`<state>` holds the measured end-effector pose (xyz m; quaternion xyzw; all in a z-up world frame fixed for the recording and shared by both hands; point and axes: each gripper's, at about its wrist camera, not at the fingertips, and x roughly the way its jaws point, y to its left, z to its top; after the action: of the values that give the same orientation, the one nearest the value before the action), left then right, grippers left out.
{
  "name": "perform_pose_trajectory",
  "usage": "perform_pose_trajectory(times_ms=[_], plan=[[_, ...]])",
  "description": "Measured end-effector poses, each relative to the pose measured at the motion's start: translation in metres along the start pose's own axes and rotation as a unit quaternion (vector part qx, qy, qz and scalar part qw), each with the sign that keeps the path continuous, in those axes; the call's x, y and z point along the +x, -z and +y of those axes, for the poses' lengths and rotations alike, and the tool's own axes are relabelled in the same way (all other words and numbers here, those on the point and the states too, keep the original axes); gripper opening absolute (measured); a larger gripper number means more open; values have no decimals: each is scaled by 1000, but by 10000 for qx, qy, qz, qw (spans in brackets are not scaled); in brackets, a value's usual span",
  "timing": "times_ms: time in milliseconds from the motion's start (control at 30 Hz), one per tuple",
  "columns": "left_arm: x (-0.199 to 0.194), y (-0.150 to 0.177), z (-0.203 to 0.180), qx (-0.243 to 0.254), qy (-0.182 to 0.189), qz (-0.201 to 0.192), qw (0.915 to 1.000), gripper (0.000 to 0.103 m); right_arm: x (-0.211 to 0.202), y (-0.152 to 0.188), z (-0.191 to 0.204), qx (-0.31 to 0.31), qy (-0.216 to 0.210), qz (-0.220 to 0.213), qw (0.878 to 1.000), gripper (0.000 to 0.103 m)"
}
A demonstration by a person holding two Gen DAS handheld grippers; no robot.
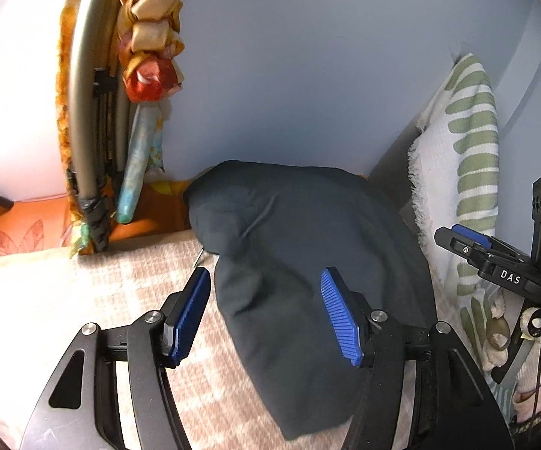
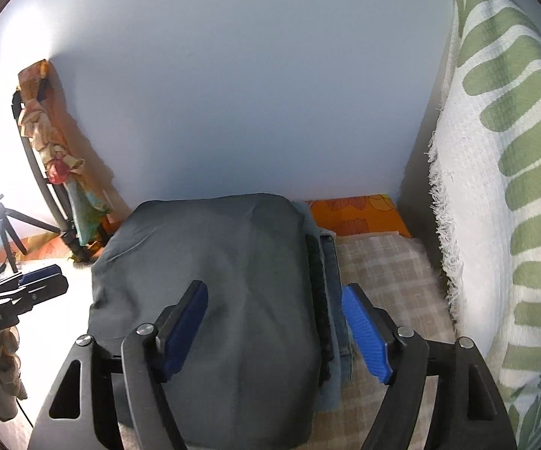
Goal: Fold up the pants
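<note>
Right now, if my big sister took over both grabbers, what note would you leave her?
Left gripper: open, holding nothing, hanging over the left side of the dark pants.
Right gripper: open, holding nothing, over the right side of the same pants.
The pants lie folded into a thick bundle on the checked blanket, near the wall. Other folded clothes, one of them blue denim, peek out from under their right edge.
Done: the pants look folded and set on the pile.
Left: maybe smooth the top and check the edges; I cannot tell if another fold is planned.
</note>
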<state>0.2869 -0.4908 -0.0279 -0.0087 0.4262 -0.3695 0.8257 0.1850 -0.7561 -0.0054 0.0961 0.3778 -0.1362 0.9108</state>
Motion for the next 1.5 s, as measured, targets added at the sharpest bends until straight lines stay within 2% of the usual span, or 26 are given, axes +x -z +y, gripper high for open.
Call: perform_pose_trajectory(times_ms=[67, 167, 533, 667, 800, 867, 967, 1167, 1333, 1500], plan=[[-8, 4, -3, 90, 0, -21, 10000, 66, -9, 6, 2, 8, 36, -52, 10000, 82], [-28, 13, -8, 229, -12, -42, 9997, 66, -27, 18, 6, 19, 133, -106, 9999, 83], [-119, 65, -19, 735, -263, -208, 9967, 68, -103, 76, 35, 99, 71, -198, 9997, 89], [-155, 88, -24, 884, -337, -369, 9948, 74, -131, 99, 46, 146, 98, -326, 9993, 91], [-187, 111, -27, 973, -425, -538, 9929, 75, -163, 122, 60, 127, 251, -489, 9984, 92], [-203, 123, -28, 971, -438, -628, 9923, 79, -176, 130, 69, 58, 350, -566, 9978, 94], [-224, 140, -26, 938, -463, -752, 9917, 80, -199, 146, 82, 28, 339, -705, 9969, 99], [-258, 172, -23, 895, -556, -975, 9896, 80, -234, 177, 114, -73, 248, -900, 9956, 102], [-280, 196, -33, 1161, -748, -1120, 9841, 80, -258, 201, 137, -130, 202, -1047, 9942, 103], [-297, 216, -36, 1085, -761, -1233, 9835, 84, -276, 222, 158, -75, 174, -1174, 9929, 103]])
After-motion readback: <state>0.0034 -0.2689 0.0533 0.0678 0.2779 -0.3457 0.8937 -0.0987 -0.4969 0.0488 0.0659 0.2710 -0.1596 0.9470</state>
